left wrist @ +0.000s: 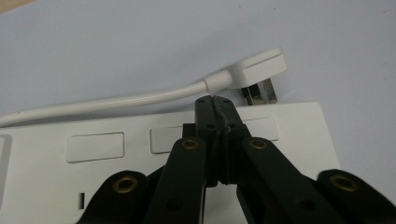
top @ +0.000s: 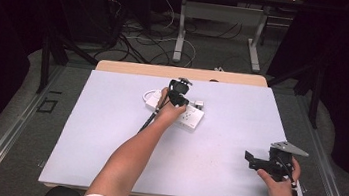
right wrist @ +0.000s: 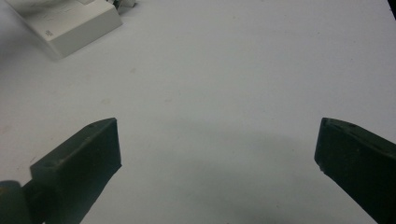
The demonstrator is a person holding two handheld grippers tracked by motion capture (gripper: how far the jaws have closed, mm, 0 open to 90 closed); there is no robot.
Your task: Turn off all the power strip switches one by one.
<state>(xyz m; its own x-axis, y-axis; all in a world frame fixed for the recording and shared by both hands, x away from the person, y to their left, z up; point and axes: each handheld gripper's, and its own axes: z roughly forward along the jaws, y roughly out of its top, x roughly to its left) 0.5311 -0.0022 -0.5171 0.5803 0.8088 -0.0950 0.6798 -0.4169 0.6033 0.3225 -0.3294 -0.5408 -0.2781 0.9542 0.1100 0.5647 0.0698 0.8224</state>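
Left hand-held gripper sits over the white power strip, its two matte black jaws pressed together with nothing between them, tips at the strip's far edge. From where I watch, the strip is a smooth, flat plastic slab with shallow rectangular recesses; my jaws cover its middle and the frame cuts off its left end. Just beyond it lies a white plug, blocky and glossy, with metal pins tucked beneath it, and a round white cable curving away to the left. In the high view the strip lies toward the far middle of the pale lavender tabletop, partly hidden by my left hand.

My right hand-held gripper hangs near the right front corner of the tabletop, well apart from the strip, jaws spread wide over bare matte surface.
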